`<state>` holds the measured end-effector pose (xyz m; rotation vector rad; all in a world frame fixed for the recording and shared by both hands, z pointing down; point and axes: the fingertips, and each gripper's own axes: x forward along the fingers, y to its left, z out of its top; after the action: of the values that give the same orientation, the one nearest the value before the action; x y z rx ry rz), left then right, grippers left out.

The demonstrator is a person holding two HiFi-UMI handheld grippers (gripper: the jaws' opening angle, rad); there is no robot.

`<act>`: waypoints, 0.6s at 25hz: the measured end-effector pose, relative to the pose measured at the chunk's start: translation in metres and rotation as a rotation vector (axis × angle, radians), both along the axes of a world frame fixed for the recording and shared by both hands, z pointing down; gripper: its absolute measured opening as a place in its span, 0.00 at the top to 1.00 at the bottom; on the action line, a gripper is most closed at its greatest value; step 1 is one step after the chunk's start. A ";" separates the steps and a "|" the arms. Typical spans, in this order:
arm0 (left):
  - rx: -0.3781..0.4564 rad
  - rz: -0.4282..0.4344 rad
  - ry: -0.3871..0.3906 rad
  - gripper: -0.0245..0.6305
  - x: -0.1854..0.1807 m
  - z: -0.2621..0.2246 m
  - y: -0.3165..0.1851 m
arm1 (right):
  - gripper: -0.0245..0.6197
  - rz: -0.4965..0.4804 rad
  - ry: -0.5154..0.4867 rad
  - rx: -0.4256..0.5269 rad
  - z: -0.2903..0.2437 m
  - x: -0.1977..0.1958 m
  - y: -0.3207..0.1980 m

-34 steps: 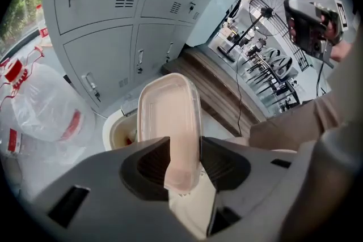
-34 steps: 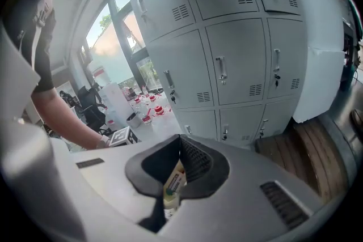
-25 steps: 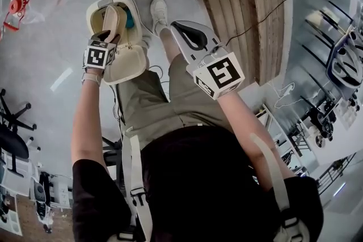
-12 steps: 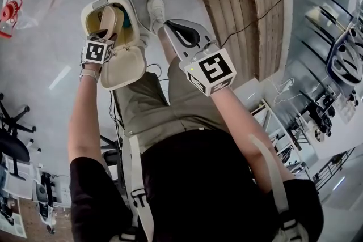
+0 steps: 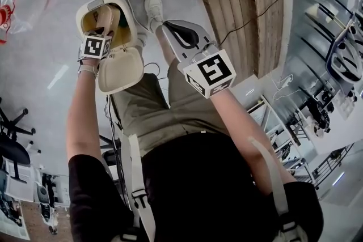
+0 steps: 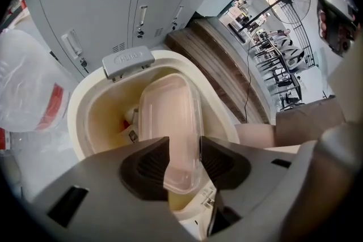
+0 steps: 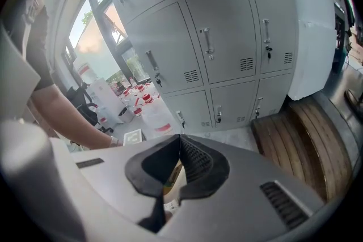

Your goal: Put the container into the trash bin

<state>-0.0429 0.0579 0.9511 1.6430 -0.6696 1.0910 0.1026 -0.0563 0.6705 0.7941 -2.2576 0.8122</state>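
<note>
Container, a clear lidded plastic box, sits on edge, pinched between the jaws of my left gripper. Its far end reaches into the open mouth of the cream trash bin; how deep, I can't tell. The bin's lid is flipped open toward me. My right gripper hangs off to the side, jaws pressed together on nothing. Grey lockers stand behind the bin, and a plastic bag lies to its left.
</note>
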 end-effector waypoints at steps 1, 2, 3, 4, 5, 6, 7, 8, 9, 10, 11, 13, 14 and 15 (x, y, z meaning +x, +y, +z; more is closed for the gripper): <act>-0.002 0.000 -0.002 0.70 0.000 0.002 0.000 | 0.94 -0.001 0.002 -0.001 0.001 0.001 0.001; -0.005 -0.001 -0.003 0.70 0.000 0.003 0.000 | 0.94 -0.002 0.004 0.000 0.001 0.002 0.002; -0.007 -0.004 -0.003 0.70 0.000 0.005 0.000 | 0.94 -0.001 0.006 -0.001 0.002 0.003 0.002; -0.009 -0.007 -0.002 0.70 0.000 0.006 0.000 | 0.94 0.001 0.007 -0.001 0.002 0.004 0.003; -0.007 -0.010 -0.002 0.70 0.000 0.007 0.000 | 0.94 0.003 0.007 -0.001 0.003 0.004 0.004; -0.004 -0.012 -0.004 0.70 0.000 0.008 -0.001 | 0.94 0.005 0.006 -0.001 0.003 0.005 0.004; 0.001 -0.011 -0.006 0.70 0.000 0.009 -0.002 | 0.94 0.006 0.005 -0.001 0.003 0.005 0.005; 0.007 -0.007 -0.007 0.69 0.000 0.010 -0.003 | 0.94 0.007 0.005 -0.001 0.003 0.005 0.006; 0.009 -0.002 -0.006 0.68 0.001 0.011 -0.004 | 0.94 0.006 0.004 -0.001 0.003 0.005 0.006; 0.009 0.003 -0.002 0.65 0.002 0.012 -0.004 | 0.94 0.006 0.003 -0.001 0.003 0.004 0.007; 0.009 0.007 0.000 0.61 0.003 0.012 -0.004 | 0.94 0.006 0.003 -0.001 0.003 0.005 0.008; 0.013 0.015 -0.008 0.58 0.004 0.011 -0.005 | 0.94 0.009 0.004 -0.003 0.003 0.005 0.009; 0.014 0.017 -0.010 0.58 0.004 0.010 -0.005 | 0.94 0.010 0.004 -0.004 0.003 0.006 0.010; 0.013 0.014 -0.011 0.58 0.004 0.010 -0.005 | 0.94 0.011 0.003 -0.003 0.002 0.006 0.010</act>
<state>-0.0388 0.0531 0.9610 1.6564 -0.6744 1.1091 0.1086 -0.0459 0.6728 0.8063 -2.2509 0.8195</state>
